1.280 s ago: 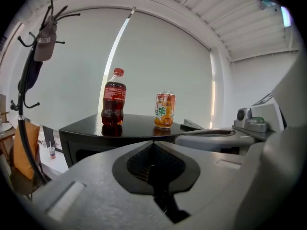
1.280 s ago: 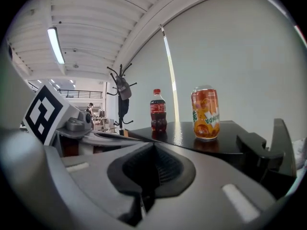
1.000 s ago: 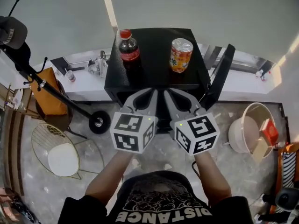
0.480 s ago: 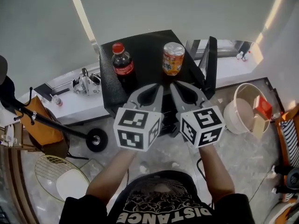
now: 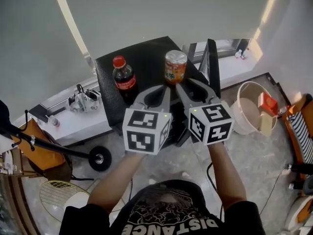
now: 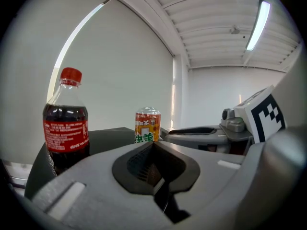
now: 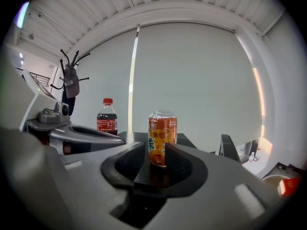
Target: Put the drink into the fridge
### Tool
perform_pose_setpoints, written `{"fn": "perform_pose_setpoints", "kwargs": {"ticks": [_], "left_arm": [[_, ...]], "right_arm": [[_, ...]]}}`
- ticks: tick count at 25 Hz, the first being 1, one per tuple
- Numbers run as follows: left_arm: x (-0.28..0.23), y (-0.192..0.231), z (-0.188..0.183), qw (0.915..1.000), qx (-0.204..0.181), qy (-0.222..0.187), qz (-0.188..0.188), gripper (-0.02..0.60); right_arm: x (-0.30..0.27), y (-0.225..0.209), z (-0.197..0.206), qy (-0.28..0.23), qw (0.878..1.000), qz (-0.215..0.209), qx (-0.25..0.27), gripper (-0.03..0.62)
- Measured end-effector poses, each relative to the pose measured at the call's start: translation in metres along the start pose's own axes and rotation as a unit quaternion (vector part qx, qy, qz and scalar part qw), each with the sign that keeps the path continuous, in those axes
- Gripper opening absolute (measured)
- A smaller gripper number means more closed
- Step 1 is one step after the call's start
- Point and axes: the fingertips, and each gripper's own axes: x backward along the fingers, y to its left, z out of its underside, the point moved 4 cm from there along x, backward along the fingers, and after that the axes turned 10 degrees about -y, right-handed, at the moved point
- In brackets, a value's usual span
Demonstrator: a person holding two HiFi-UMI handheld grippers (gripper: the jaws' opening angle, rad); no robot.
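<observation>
On the top of the black fridge (image 5: 146,58) stand a cola bottle (image 5: 123,77) with a red cap and an orange drink can (image 5: 175,66). The fridge door (image 5: 213,62) stands open on the right side. Both grippers hover side by side at the fridge's front edge. My left gripper (image 5: 165,88) is shut and empty, with the cola bottle (image 6: 66,121) ahead to its left. My right gripper (image 5: 180,86) points at the can (image 7: 162,138); its jaws are opening. A narrow gap shows between them, and the can stands just beyond the tips, not between them.
A white bucket (image 5: 249,114) holding a red box sits on the floor to the right. To the left are a white ledge (image 5: 73,124), a black stand with a wheel (image 5: 100,158) and a wire chair (image 5: 58,195). A white wall rises behind the fridge.
The head view has swung, so the fridge sits more to the left and turned. Both grippers stay together, their tips now closer to the can.
</observation>
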Motion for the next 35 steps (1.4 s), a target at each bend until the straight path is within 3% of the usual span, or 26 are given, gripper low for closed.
{"fn": "perform_pose_setpoints", "kwargs": {"ticks": [10,19,28,35], "left_arm": [[-0.007,0.007,-0.005,1.0,-0.005,-0.004,-0.001,0.005],[-0.009,0.017,-0.007,0.9999,0.004,-0.005,-0.01,0.005],[-0.01,0.023,-0.004,0.9999,0.004,0.003,-0.012,0.005],[-0.009,0.021,-0.002,1.0,0.006,0.004,-0.006,0.005]], "right_arm": [[-0.028,-0.003,-0.002,0.013,1.0,0.006,0.013,0.257],[-0.059,-0.014,-0.003,0.027,1.0,0.008,-0.005,0.342],[-0.082,-0.02,0.001,0.03,0.999,0.003,-0.021,0.348],[-0.084,-0.018,-0.001,0.032,0.999,-0.008,0.003,0.33]]}}
